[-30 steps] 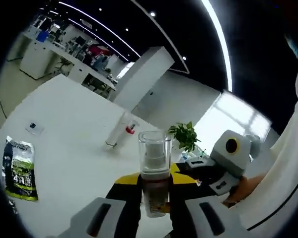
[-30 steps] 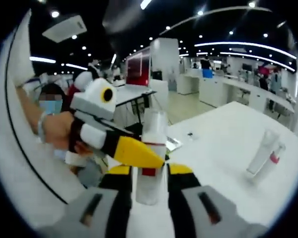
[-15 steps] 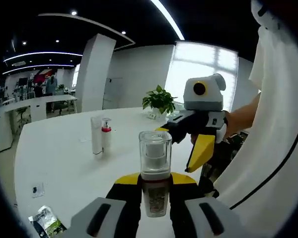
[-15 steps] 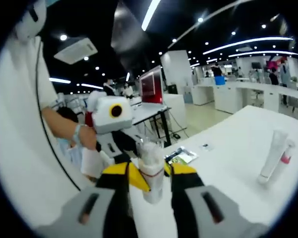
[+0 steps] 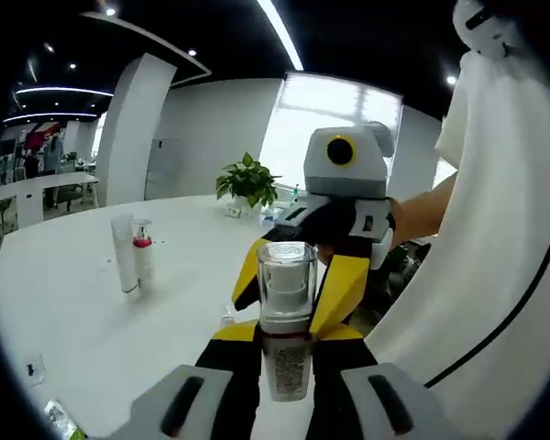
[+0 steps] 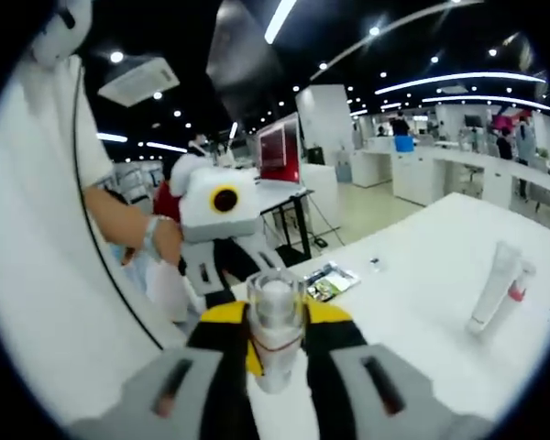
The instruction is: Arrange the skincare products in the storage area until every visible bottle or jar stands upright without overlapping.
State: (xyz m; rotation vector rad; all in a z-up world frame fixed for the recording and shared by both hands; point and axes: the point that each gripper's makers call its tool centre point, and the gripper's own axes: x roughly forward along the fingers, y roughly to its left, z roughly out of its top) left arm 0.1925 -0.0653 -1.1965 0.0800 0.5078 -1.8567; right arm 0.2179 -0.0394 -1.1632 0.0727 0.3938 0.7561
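Grippers have come together around the pump bottle (image 5: 286,321) since half a second ago: the right gripper (image 5: 293,295), which then hung apart from the bottle, now has its yellow jaws on both sides of the clear cap. The left gripper (image 5: 286,367) stays closed on the bottle's lower body, above the white table (image 5: 82,312). Whether the right jaws already press the bottle cannot be told. The tube (image 5: 124,264) and small bottle (image 5: 144,268) stand upright well beyond the pump bottle. This looks like a handover before placing.
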